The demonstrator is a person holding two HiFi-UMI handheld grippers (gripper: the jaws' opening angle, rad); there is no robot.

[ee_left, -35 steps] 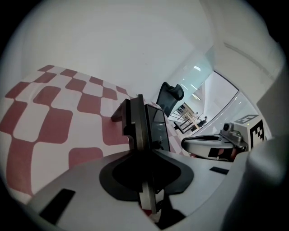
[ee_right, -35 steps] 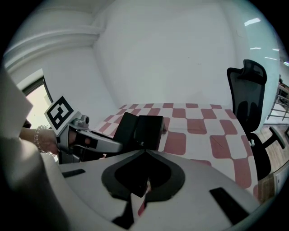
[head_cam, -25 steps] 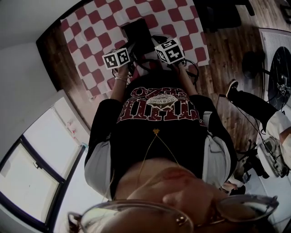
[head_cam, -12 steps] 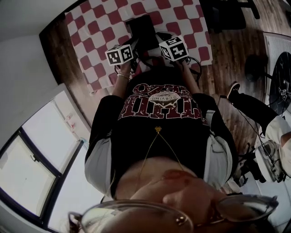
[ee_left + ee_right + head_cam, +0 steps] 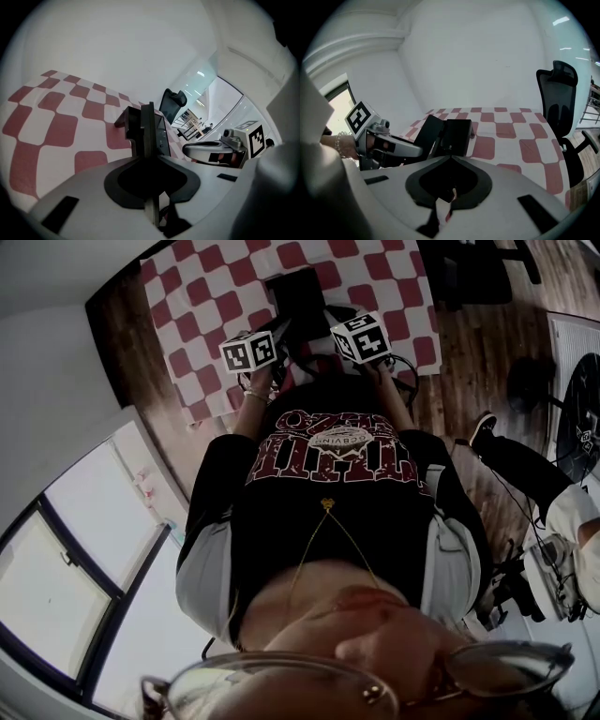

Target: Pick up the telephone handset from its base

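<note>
Head view: the telephone (image 5: 298,292) sits top centre of frame on the red-and-white checked cloth (image 5: 202,296). It is all black, and I cannot separate its parts from here. Both tools point up-frame at it, one toward each lower corner.

Left gripper (image 5: 147,131): its own view shows the jaws drawn together into one narrow upright blade at frame centre, with nothing between them. A dark bulk (image 5: 129,126) stands on the cloth close behind the blade. I cannot tell whether the tips touch it. In the head view the left cube (image 5: 248,351) shows just below-left of the telephone. There is a bracelet (image 5: 251,397) on the wrist behind it.

Right gripper (image 5: 453,140): a black block (image 5: 459,133) fills the spot straight ahead of the jaws, at frame centre. It is black on black and I cannot split jaw from block. Wide, narrow or gripping, I cannot tell, and the head view does not settle it. The right cube (image 5: 361,337) sits below-right of the telephone.

The left tool enters the right gripper view from the left edge, and its front end reaches close beside the block.

Surroundings:
- A black office chair (image 5: 560,98) stands at the right of the right gripper view, beyond the cloth.
- The wooden floor (image 5: 469,362) shows at upper right of the head view.
- A second person's leg (image 5: 516,456) is at the right.
- A window (image 5: 66,596) is at lower left.
</note>
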